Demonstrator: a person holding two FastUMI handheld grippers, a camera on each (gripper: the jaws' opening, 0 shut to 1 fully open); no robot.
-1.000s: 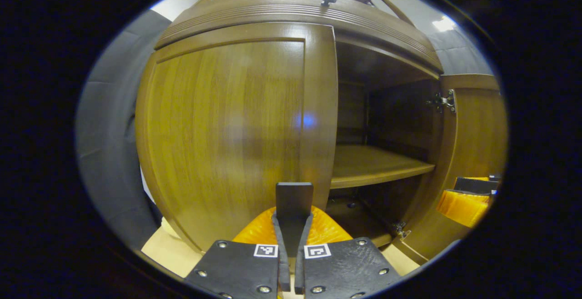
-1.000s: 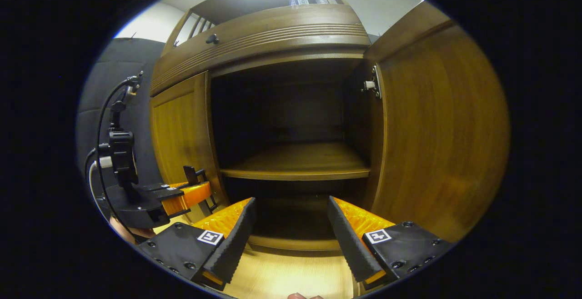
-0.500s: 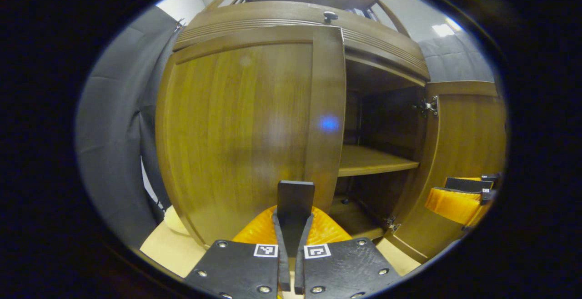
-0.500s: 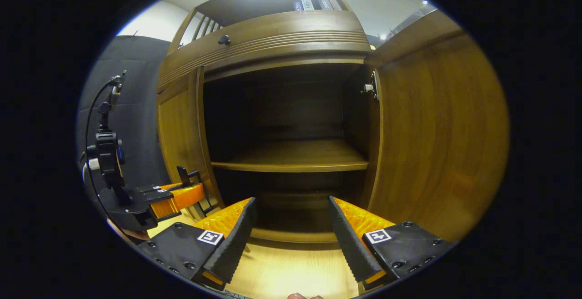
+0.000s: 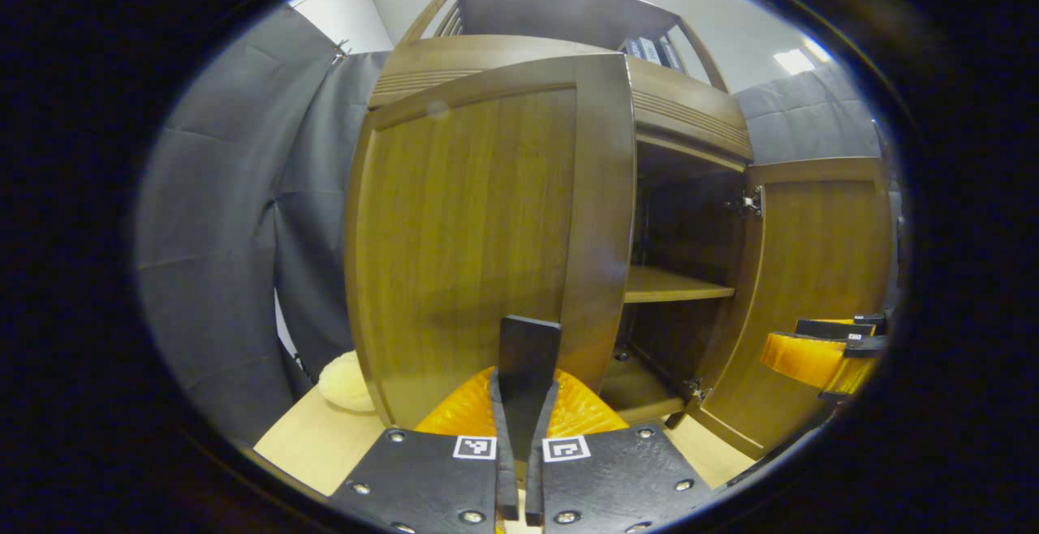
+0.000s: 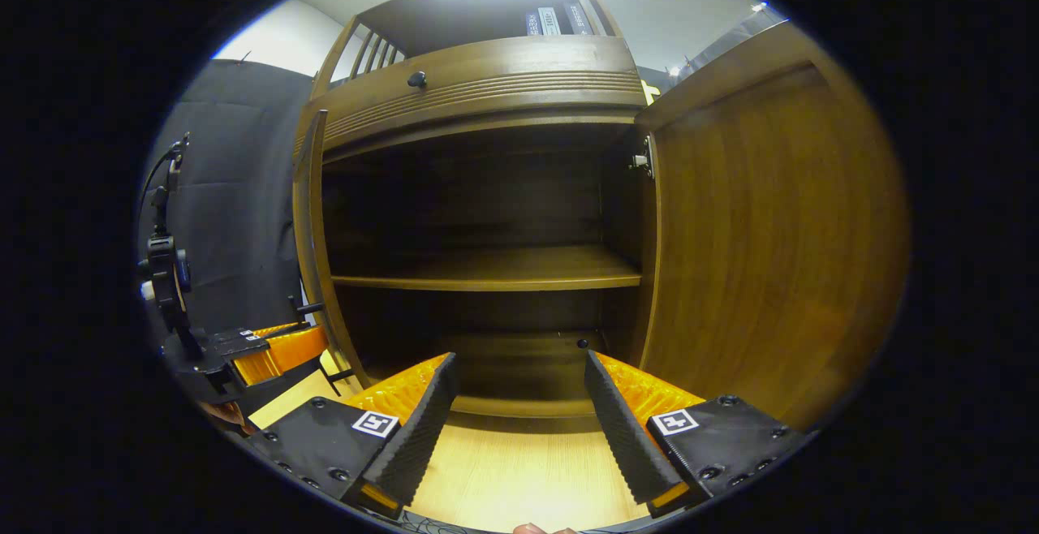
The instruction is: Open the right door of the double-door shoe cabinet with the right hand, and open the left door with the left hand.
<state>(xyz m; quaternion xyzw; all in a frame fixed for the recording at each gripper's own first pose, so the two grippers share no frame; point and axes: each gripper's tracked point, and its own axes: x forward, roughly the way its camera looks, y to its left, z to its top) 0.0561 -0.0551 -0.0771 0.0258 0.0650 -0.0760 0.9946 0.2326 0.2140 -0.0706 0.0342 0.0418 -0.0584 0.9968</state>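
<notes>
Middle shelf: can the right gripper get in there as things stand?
Probably yes. The right gripper is open and faces the cabinet opening; the right door is swung wide, and the middle shelf lies bare ahead.

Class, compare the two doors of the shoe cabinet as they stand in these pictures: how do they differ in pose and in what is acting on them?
The right door is swung wide and stands free of the right gripper, whose fingers are apart. The left door is only partly swung out, and the left gripper is shut on the handle at its lower edge. Both are brown wooden panels hinged to the cabinet.
</notes>
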